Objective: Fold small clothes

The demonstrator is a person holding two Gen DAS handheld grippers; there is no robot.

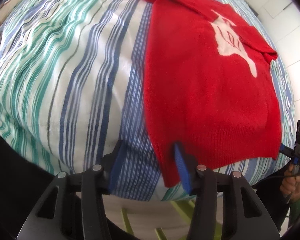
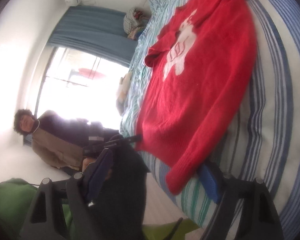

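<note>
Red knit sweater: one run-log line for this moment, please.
red knit sweater flat on striped bedspread | left gripper open at hem corner | right gripper open at opposite corner

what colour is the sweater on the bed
Red sweater with a white motif on its front; the left wrist view shows it best.

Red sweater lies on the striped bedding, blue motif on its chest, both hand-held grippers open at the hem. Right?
Not quite: the motif on the red sweater is white, not blue, as the left wrist view shows. The rest holds: it lies on the striped bedding, with the left hand-held gripper and right hand-held gripper open at the hem.
</note>
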